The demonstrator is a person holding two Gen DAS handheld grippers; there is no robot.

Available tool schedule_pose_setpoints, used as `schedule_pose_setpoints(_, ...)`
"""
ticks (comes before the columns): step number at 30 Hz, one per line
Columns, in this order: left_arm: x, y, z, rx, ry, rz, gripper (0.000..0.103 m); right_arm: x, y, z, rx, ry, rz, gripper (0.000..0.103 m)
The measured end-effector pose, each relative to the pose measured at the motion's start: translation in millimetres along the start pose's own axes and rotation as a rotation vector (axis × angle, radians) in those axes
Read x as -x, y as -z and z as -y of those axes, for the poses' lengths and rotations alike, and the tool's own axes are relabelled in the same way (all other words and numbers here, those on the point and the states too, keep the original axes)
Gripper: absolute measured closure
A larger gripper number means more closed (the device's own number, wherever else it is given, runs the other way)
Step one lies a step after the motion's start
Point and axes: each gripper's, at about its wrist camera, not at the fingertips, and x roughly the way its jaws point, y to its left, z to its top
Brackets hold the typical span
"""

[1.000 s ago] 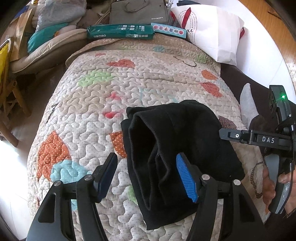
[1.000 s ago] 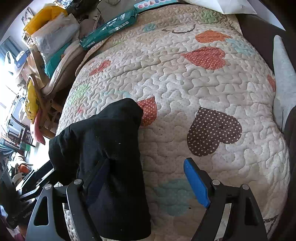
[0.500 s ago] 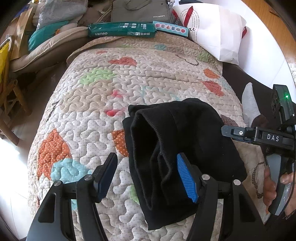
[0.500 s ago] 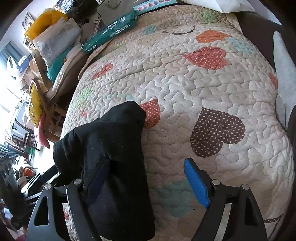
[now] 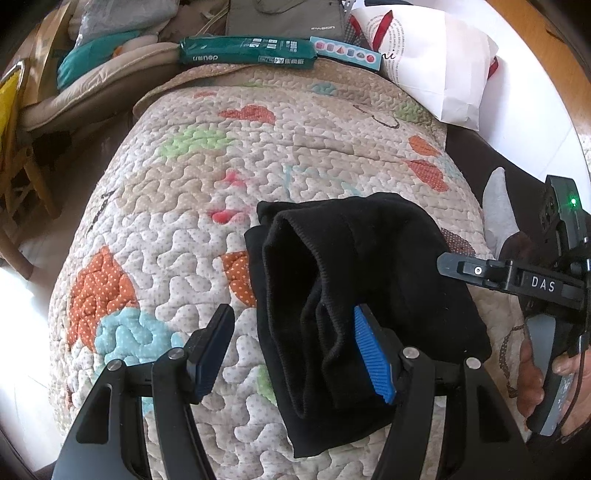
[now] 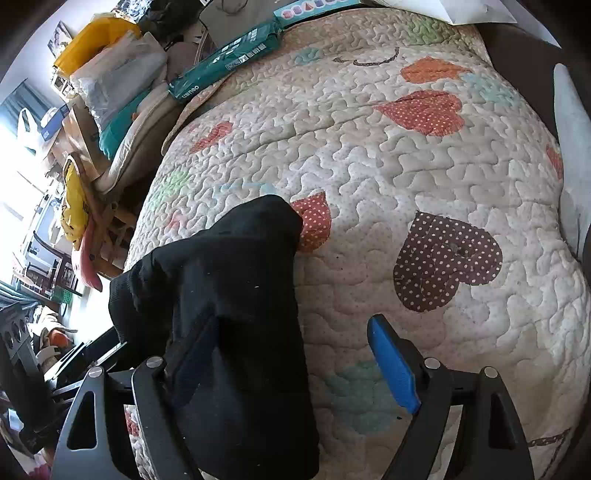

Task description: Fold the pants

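Observation:
The black pants (image 5: 354,280) lie folded into a thick bundle on the heart-patterned quilt (image 5: 221,155). My left gripper (image 5: 295,347) is open above the bundle's near left edge, its right blue pad (image 5: 373,358) over the cloth. The right gripper's body (image 5: 532,284) shows in the left wrist view, just right of the bundle. In the right wrist view the pants (image 6: 236,317) lie at lower left. My right gripper (image 6: 291,365) is open, its left finger (image 6: 192,350) over the black cloth and its right blue pad (image 6: 391,365) over bare quilt (image 6: 406,155).
A green package (image 5: 247,55), a grey bag (image 5: 284,16) and a white paper bag (image 5: 439,70) lie along the quilt's far end. A cushioned chair with clutter (image 6: 125,110) stands to the left. A grey cloth (image 6: 572,147) lies on dark furniture at the right.
Both grippers have drifted slightly; the pants bundle stays in place on the quilt. Both stay open.

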Motion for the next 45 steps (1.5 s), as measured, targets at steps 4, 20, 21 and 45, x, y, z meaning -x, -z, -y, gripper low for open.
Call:
schedule_pose_setpoints(4,-0.9,-0.2,-1.1,0.011,0.004,-0.005,0.037,-0.3,-0.5,1.2,0.002,-0.002,-0.001,0.015)
schedule_pose_setpoints(20,-0.4,-6.7,-25.9,0.182,0.183,-0.027,0.034,-2.5,0.0,3.2,-0.022,-0.021,-0.007,0.014)
schedule_pose_setpoints(21,-0.3,-7.7,-32.7,0.219,0.207,-0.026,0.033,-2.7,-0.2,3.1,-0.024,-0.024,-0.008,0.014)
schedule_pose_setpoints(45,-54.5,-5.8,-17.5,0.176,0.396,-0.076,0.056,-36.8,-7.1,-3.8,-0.09,-0.153,-0.046,0.004)
